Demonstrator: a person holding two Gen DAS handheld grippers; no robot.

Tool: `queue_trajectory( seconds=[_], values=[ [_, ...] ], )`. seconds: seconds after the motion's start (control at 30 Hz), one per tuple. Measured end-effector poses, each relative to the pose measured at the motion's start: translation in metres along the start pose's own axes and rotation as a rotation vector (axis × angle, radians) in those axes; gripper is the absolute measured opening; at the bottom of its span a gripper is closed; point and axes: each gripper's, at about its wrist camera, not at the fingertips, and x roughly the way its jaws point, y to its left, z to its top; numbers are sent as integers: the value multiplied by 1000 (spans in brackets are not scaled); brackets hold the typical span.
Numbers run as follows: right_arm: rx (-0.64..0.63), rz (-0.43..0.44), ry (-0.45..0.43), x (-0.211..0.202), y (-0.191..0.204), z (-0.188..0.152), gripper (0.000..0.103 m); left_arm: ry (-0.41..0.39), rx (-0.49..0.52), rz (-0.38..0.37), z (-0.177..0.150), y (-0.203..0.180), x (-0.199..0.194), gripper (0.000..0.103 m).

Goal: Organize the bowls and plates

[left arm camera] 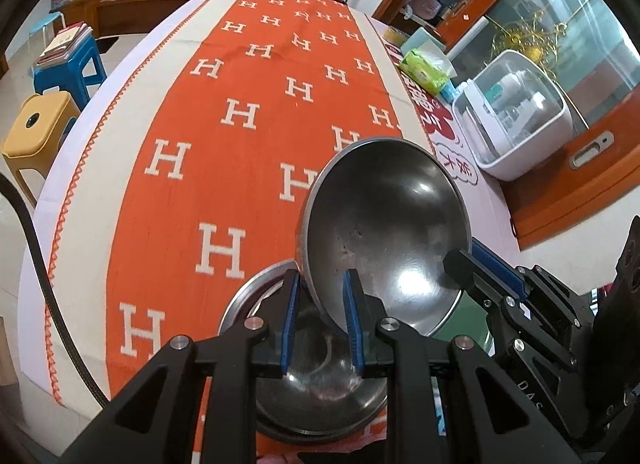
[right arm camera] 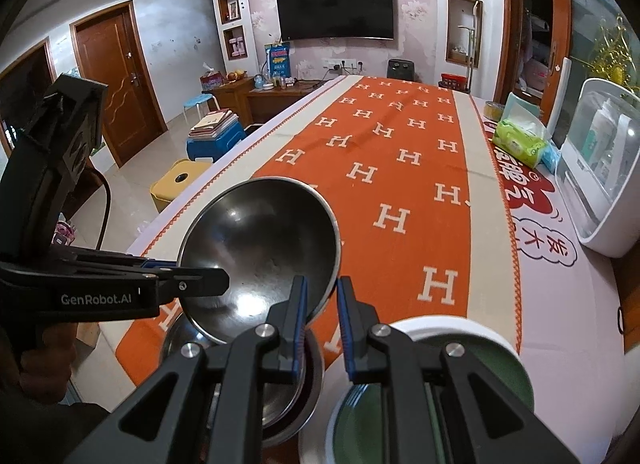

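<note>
A steel bowl hangs tilted above the table, its hollow facing both cameras. My left gripper is shut on its rim on one side. On the opposite side my right gripper is shut on the rim too. Directly beneath sits a second steel bowl on the orange cloth. Beside that one lies a green plate with a white rim, partly hidden by my right gripper's body.
An orange cloth with white H marks runs down the long table. A white lidded box of bottles and a green tissue pack stand along the right side. Yellow and blue stools stand left of the table.
</note>
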Motion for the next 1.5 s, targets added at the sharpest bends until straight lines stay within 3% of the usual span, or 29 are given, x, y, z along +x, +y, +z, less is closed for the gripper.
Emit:
queue_trajectory(
  seconds=[0.4,0.97,1.5],
  values=[
    [-13,-42,68,-5,28,-24,18,85,56,25,-21,8,-1,19],
    [47,-94,171,-5,47,-55,18,210,133,-3,-39,14,14,25],
    [243,-139,172,-1,48,-73,19,211,315,-23,-37,8,8,29]
  ],
)
